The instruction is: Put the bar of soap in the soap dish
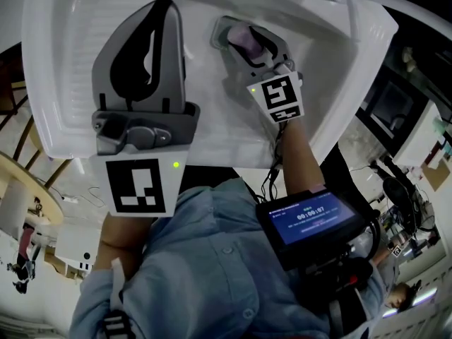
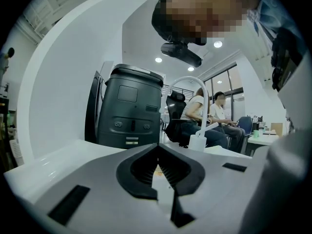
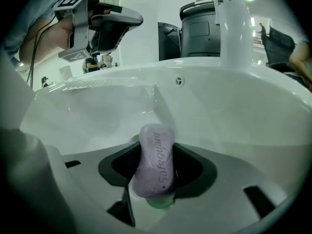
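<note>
A purple bar of soap (image 3: 156, 162) stands on end between the jaws of my right gripper (image 3: 157, 147), which is shut on it low inside the white sink (image 3: 234, 111). In the head view the soap (image 1: 244, 41) and right gripper (image 1: 248, 46) sit over a grey rounded tray rim (image 1: 219, 31), which may be the soap dish. Something pale green (image 3: 159, 202) shows just under the soap. My left gripper (image 1: 159, 20) hangs above the sink's left side, shut with nothing in it. Its jaws meet in the left gripper view (image 2: 158, 152).
The white sink (image 1: 78, 41) has a ridged draining part on its left. A white faucet (image 3: 228, 23) rises at the far rim. A black bin (image 2: 129, 108) and seated people (image 2: 214, 116) are behind. A screen device (image 1: 311, 221) hangs at the person's chest.
</note>
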Motion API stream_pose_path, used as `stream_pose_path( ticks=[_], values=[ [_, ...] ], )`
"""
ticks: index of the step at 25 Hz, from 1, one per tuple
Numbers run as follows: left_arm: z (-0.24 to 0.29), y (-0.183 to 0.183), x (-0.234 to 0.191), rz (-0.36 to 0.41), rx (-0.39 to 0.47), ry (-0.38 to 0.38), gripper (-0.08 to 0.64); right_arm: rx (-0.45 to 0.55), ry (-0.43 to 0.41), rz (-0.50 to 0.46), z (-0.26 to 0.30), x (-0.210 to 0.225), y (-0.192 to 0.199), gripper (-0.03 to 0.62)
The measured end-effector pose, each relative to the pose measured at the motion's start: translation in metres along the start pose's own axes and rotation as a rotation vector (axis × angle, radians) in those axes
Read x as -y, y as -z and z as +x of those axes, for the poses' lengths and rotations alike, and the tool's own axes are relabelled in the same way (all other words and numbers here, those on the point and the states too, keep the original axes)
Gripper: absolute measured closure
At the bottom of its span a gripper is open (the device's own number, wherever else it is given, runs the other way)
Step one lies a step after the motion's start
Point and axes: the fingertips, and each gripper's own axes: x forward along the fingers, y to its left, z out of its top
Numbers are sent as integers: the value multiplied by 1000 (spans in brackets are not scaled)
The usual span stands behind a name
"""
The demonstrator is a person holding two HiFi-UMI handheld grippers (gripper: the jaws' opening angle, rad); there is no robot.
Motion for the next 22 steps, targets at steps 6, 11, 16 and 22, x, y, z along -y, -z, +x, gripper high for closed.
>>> stream_pose_path(
  ticks=[6,11,16,22],
  values=[
    [-1,-1,0,0,1,-9,551,-18,-7,-13,2,2,7,377],
    [0,-1,0,0,0,-6,551,-40,-23,-12,6,0,10,371],
    [1,1,0,-2,3,1,551,-30,-20,2,3,3,10,370],
    [5,13,0,-4,-3,16,551,12,-1,30,-2,10,-5,371]
  ],
)
